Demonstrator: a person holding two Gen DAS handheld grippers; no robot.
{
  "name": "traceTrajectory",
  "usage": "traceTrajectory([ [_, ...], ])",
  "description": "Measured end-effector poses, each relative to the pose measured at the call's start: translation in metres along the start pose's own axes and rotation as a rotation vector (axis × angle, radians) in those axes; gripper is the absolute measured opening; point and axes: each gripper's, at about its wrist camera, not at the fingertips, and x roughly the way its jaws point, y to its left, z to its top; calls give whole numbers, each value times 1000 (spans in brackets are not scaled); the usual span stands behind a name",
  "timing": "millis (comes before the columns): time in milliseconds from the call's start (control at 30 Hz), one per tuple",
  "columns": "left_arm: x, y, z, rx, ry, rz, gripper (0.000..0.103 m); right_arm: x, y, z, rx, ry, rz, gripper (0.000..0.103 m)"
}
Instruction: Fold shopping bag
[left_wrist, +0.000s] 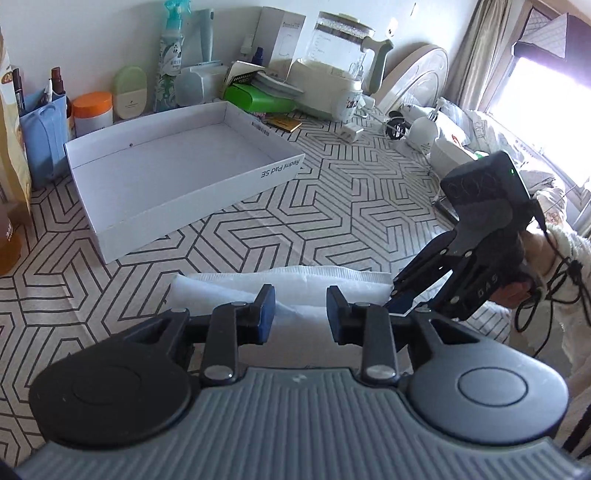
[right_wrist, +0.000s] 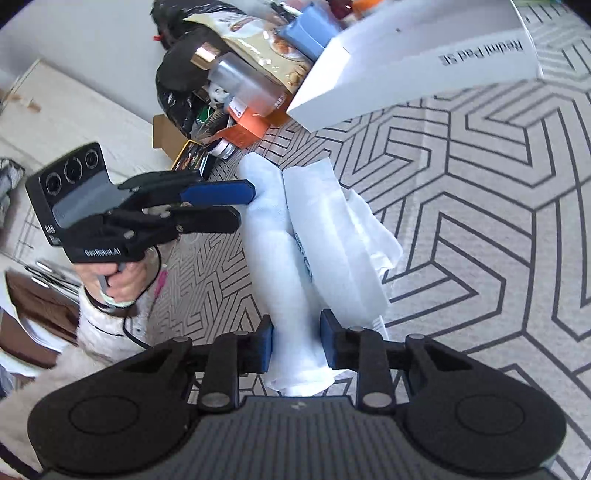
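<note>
- On the patterned tablecloth (left_wrist: 351, 192), in front of the white box lid (left_wrist: 177, 173) marked "Redmi Pad SE", lay the white shopping bag (left_wrist: 295, 284), folded into a long, narrow, rumpled strip.
- From the box lid, the bag was on the near side, well apart from it, with bare cloth between them.
- The left gripper (left_wrist: 300, 314) was above the middle part of the bag; its jaws were a moderate way apart and nothing was between the blue pads (left_wrist: 267, 314).
- In the right wrist view, the left gripper (right_wrist: 242, 206) was at the end of the bag nearer to the box lid, its two fingers close to each other with a narrow gap, and I could not tell if they touched the bag.
- The right gripper (right_wrist: 296, 345) stood over the other end of the bag (right_wrist: 295, 266), the end far from the box lid.
- Its jaws were apart, one on each side of the folded strip, and the strip passed between them; the pads (right_wrist: 327, 343) seemed not pressed on it.
</note>
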Motion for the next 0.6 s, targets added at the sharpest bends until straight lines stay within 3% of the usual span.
traceTrajectory([
  [233, 32, 7, -1, 34, 38, 85, 29, 4, -2, 4, 11, 18, 6, 25],
  [433, 50, 15, -4, 10, 59, 93, 26, -3, -3, -8, 18, -49, 18, 25],
  [533, 35, 18, 0, -10, 14, 35, 26, -3, -7, -6, 45, -45, 29, 24],
  [600, 13, 15, 0, -27, -57, -47, 26, -3, -11, -2, 86, -24, 41, 24],
])
